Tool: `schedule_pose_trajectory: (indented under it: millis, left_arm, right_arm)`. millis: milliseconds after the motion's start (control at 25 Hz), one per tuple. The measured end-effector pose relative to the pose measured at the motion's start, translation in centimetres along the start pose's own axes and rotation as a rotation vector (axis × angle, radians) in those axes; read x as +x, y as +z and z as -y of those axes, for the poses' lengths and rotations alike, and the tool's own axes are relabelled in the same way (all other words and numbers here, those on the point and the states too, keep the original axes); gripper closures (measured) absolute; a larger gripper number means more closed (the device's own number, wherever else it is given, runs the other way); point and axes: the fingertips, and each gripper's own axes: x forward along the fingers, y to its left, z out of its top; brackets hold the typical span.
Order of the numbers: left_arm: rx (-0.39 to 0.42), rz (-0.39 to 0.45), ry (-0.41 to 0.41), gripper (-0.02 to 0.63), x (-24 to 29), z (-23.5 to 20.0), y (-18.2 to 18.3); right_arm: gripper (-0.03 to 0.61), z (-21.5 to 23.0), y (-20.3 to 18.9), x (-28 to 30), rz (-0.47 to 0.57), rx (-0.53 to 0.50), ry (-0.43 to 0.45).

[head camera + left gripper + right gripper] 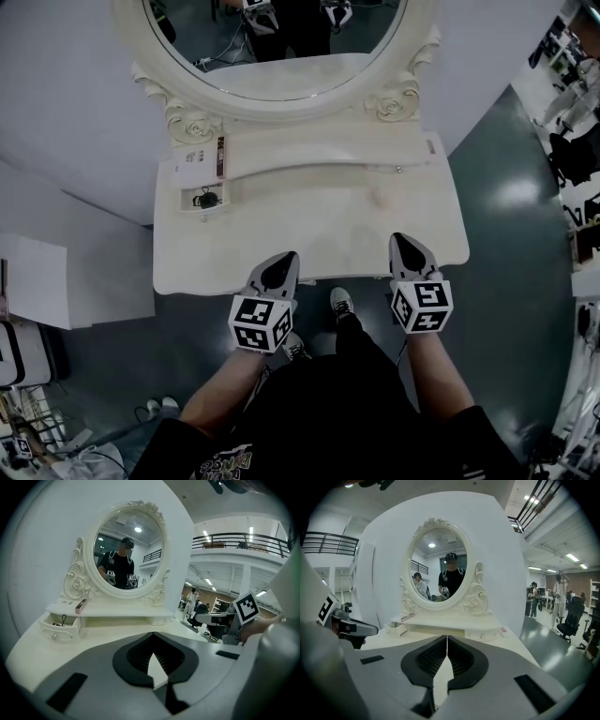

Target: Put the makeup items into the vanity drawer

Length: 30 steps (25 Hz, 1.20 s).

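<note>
A white vanity table [375,225] with an oval mirror [281,37] stands in front of me. Its small left drawer [202,208] is pulled open, with a black item [206,199] inside. A slim pink-brown tube [221,157] and a white card [192,161] lie on the shelf above it. The left gripper view shows the same drawer [58,629] and tube [81,605]. My left gripper [284,259] [152,634] and right gripper [403,240] [447,637] hover over the table's near edge, both shut and holding nothing.
A small pink item [431,147] [502,630] lies at the shelf's right end, above a shut drawer with a knob [398,170]. White boxes [37,281] stand on the floor at the left. My legs and shoes [342,302] are under the table's front edge.
</note>
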Motion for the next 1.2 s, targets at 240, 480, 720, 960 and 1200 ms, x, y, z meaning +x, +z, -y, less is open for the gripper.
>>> schedule_pose_trajectory:
  millis: [240, 480, 720, 960, 1200]
  left_arm:
    - [0.009, -0.019, -0.001, 0.606, 2.4, 0.5, -0.2]
    - [0.029, -0.04, -0.001, 0.606, 5.1, 1.2, -0.6]
    - [0.026, -0.07, -0.001, 0.606, 7.5, 2.1, -1.1]
    - [0.02, -0.087, 0.006, 0.606, 9.5, 2.5, -1.5]
    - [0.008, -0.105, 0.021, 0.606, 11.4, 2.0, -2.1]
  right_arm:
    - [0.549, 1.5, -0.5, 1.8, -0.015, 0.01, 0.005]
    - [0.549, 3.4, -1.0, 3.5, -0.03, 0.021, 0.006]
    - [0.546, 5.1, -2.2, 5.7, -0.071, 0.011, 0.031]
    - [0.47, 6.5, -4.0, 8.8, -0.136, 0.0, 0.069]
    - [0.427, 7.7, -6.1, 12.6, -0.214, -0.022, 0.104]
